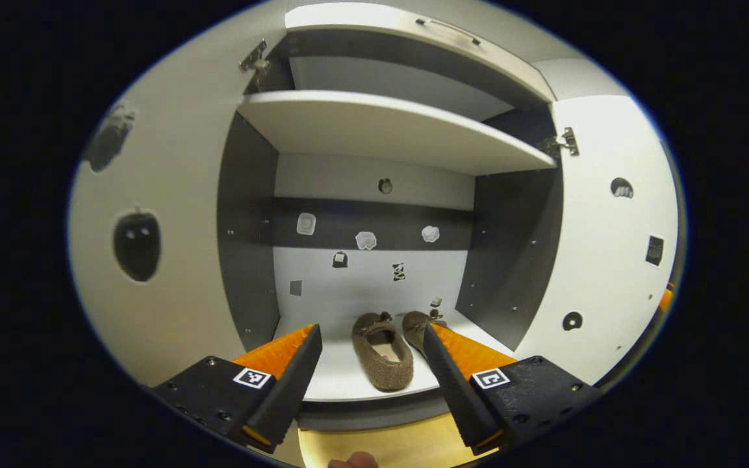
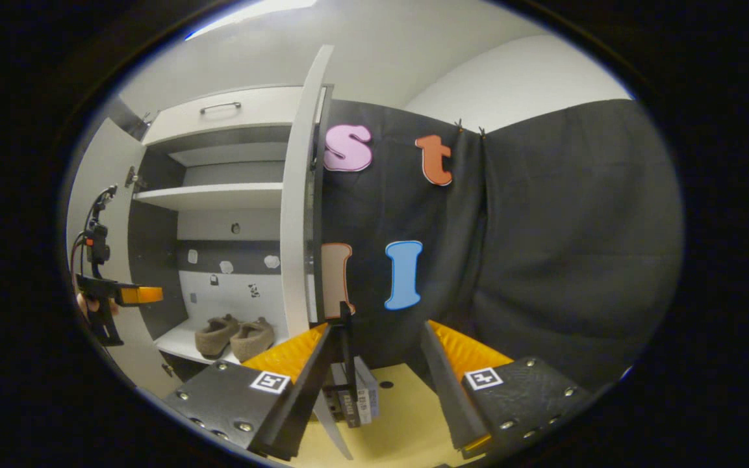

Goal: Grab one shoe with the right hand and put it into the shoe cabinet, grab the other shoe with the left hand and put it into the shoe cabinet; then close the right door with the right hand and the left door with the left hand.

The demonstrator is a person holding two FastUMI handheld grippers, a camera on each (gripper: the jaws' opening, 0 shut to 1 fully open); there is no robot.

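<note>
Two brown slippers stand side by side on the bottom shelf point(image 1: 338, 380) of the open shoe cabinet point(image 1: 380, 127): one slipper point(image 1: 382, 352) nearer, the other slipper point(image 1: 418, 325) just right of it and partly hidden by a finger. My left gripper point(image 1: 371, 331) is open in front of the shelf with nothing between its fingers. In the right gripper view the slippers point(image 2: 234, 337) sit low in the cabinet point(image 2: 218, 195), and the left gripper point(image 2: 134, 296) hovers at the cabinet's left, held by a hand. My right gripper point(image 2: 377, 327) is open and empty, right of the right door point(image 2: 296, 214).
Both doors stand wide open: the left door point(image 1: 160, 247) and the right door point(image 1: 608, 247), each with stickers. A drawer with a handle point(image 1: 445, 29) tops the cabinet. A black stand with small boxes point(image 2: 351, 390) sits on the yellow surface point(image 2: 406, 416) between my right fingers.
</note>
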